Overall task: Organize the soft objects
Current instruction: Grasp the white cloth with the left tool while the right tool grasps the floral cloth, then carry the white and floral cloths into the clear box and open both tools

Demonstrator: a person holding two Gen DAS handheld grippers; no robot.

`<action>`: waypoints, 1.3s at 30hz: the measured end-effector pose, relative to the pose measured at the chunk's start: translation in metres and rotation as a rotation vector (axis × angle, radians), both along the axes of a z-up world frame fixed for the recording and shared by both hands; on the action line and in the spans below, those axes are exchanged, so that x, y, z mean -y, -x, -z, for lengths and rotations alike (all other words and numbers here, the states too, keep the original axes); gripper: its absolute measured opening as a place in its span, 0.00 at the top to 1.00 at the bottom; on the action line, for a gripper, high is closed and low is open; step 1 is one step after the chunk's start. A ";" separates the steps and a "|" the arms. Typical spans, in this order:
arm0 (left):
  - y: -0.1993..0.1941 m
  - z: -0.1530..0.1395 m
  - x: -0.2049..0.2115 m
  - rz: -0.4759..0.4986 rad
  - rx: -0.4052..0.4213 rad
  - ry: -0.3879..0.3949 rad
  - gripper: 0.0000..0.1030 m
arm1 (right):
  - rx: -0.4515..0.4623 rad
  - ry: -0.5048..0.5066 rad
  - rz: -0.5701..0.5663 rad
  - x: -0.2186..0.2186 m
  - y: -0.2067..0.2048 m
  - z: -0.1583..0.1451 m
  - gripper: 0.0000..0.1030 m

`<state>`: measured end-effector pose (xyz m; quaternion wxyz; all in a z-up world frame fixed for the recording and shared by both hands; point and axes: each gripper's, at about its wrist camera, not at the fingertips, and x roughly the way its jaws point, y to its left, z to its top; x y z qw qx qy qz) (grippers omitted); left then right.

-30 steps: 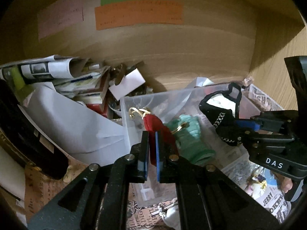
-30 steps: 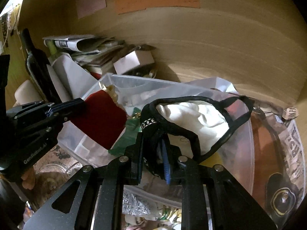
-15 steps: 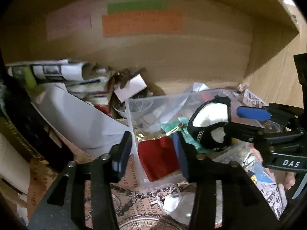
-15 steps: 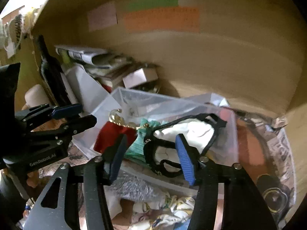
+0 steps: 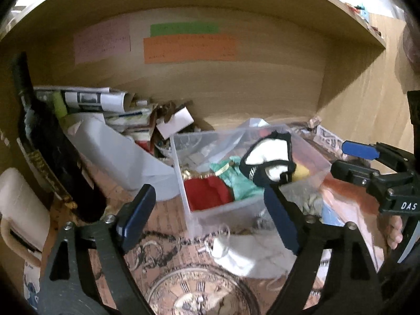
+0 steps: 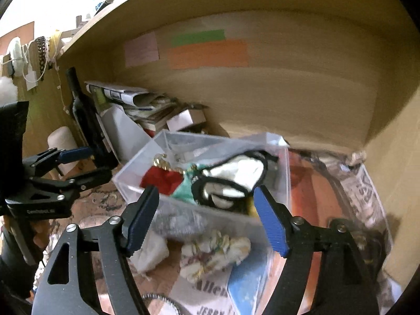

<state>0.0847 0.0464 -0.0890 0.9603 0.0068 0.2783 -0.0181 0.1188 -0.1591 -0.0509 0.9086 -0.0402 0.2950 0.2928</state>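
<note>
Left wrist view: left tongs (image 5: 210, 215) and right tongs (image 6: 207, 218), clamped on pouches a second ago, now gape empty and withdrawn. Red velvet pouch (image 5: 207, 193), teal drawstring pouch (image 5: 237, 178) and black-trimmed white fabric bag (image 5: 267, 152) lie inside the clear plastic bin (image 5: 181, 173); deposit judged complete.

A clear glossy plastic bin (image 5: 194, 210) holds a matt red cloth pouch (image 5: 207, 193) inside smooth wooden shelving (image 5: 236, 89).

A dark bottle (image 5: 50, 141) stands beside stacked papers (image 5: 105, 105) under coloured notes (image 5: 189, 48).
</note>
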 end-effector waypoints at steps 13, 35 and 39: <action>-0.006 0.060 0.005 0.008 -0.184 0.045 0.16 | -0.187 0.060 0.009 0.005 -0.005 0.065 0.30; -0.024 0.092 0.008 0.116 -0.304 0.154 0.75 | -0.228 0.112 0.000 0.003 -0.003 0.093 0.85; -0.013 0.085 0.007 0.099 -0.275 0.150 0.81 | -0.198 0.093 0.026 0.012 0.006 0.083 0.85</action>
